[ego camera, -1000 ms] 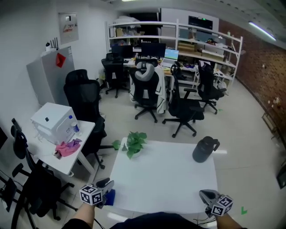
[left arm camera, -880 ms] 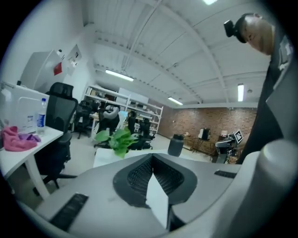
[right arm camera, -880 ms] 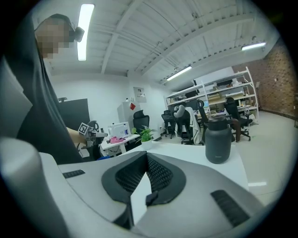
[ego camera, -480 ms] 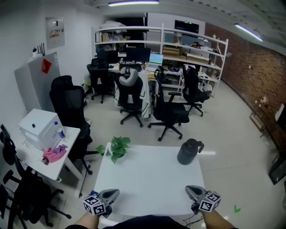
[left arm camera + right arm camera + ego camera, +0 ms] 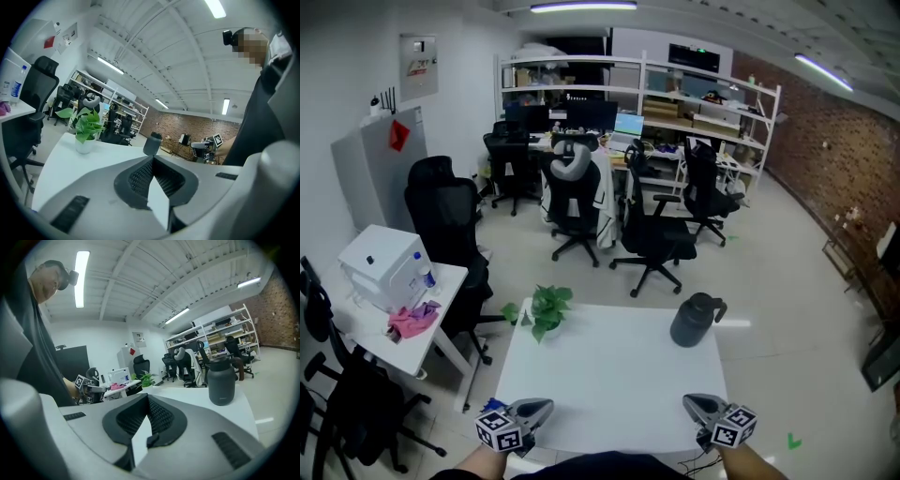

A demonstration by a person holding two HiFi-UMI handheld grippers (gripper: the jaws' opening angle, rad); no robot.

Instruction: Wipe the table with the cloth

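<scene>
A pink cloth (image 5: 412, 320) lies crumpled on the small white side desk (image 5: 356, 323) at the left, away from both grippers. It also shows in the right gripper view, the pink cloth (image 5: 117, 386). The white table (image 5: 609, 375) is in front of me. My left gripper (image 5: 546, 405) hovers over its near left edge, jaws together with nothing between them (image 5: 151, 161). Over the near right edge, my right gripper (image 5: 689, 401) has its jaws meeting at the tip, also empty (image 5: 147, 399).
A potted green plant (image 5: 547, 309) stands at the table's far left corner and a dark jug (image 5: 692, 322) at its far right. A white box (image 5: 380, 265) and a bottle (image 5: 420, 272) share the side desk. Black office chairs (image 5: 652, 234) stand beyond.
The head view has swung, so the table sits more to the middle. Both grippers have come a little inward over the table's near edge.
</scene>
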